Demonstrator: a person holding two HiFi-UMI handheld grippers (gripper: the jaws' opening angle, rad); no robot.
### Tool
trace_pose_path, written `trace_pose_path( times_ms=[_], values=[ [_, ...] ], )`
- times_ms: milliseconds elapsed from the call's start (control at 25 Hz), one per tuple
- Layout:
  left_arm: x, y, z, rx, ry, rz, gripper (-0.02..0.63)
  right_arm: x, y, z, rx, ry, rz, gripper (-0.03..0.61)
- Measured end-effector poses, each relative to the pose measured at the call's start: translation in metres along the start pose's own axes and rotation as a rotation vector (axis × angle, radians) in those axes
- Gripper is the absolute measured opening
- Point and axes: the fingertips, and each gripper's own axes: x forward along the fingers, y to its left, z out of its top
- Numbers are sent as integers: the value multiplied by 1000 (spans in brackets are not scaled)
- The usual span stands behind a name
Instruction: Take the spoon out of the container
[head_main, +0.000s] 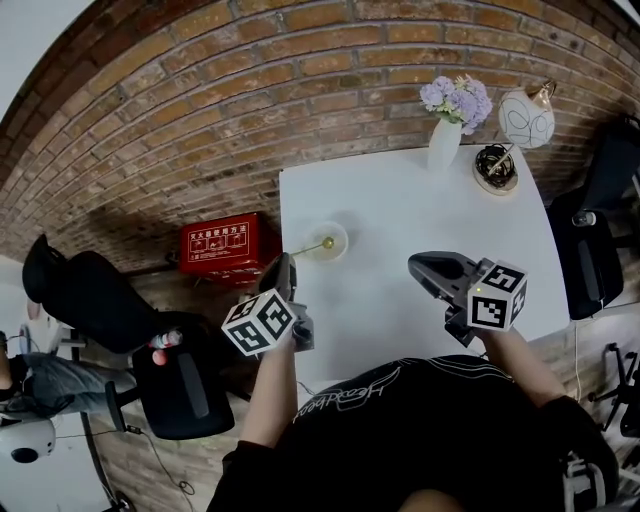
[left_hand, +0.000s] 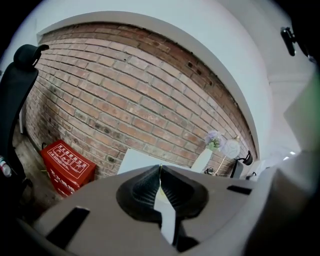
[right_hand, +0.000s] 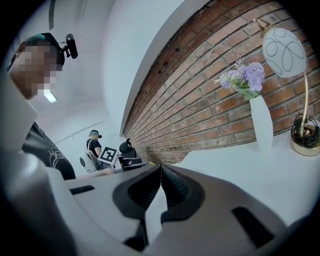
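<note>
A curved brick wall backs a white table; at the table's far right stand a white vase of lilac flowers and a round white lamp on a gold base; on the floor to the left, against the wall, we see a red box and, nearer, a black office chair.

The small pale container sits near the table's left edge; the gold spoon lies in it, its handle slanting out over the rim toward the left and near side.

The left gripper is held at that left edge, just beside the container; in the left gripper view its jaws are pressed together, with a thin gold sliver of the spoon's handle pinched at their very tip.

The right gripper hangs over the near right part of the table, well apart from the container; in the right gripper view its jaws meet with nothing between them; beyond them we make out a distant person beside another chair.
</note>
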Motion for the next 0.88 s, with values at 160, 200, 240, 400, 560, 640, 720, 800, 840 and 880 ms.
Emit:
trace_pose_path(
  times_ms=[160, 200, 240, 400, 560, 640, 720, 800, 840, 880],
  values=[
    [-23, -9, 16, 23, -34, -18, 6, 6, 7, 1, -45, 10, 10, -3],
    [-29, -13, 21, 33, -43, -26, 6, 7, 9, 2, -47, 9, 15, -3],
    [-34, -18, 25, 46, -51, -33, 6, 8, 11, 3, -46, 5, 21, -3],
    [-53, -46, 30, 95, -53, -72, 6, 6, 18, 6, -54, -5, 35, -3],
    [-70, -72, 30, 128, -39, -125, 6, 2, 24, 10, -71, -11, 39, -3],
    [-76, -80, 28, 133, -29, -146, 6, -1, 27, 13, -74, -24, 37, -3],
    [-80, -86, 25, 138, -12, -166, 6, -4, 30, 15, -73, -39, 37, -3],
    [-83, -94, 21, 147, 8, -192, 6, -6, 32, 15, -74, -45, 36, -3],
    [-85, -98, 19, 153, 17, -204, 6, -6, 32, 16, -74, -49, 35, -3],
    [-85, -101, 17, 160, 25, -212, 6, -6, 32, 16, -75, -54, 35, -3]
  ],
)
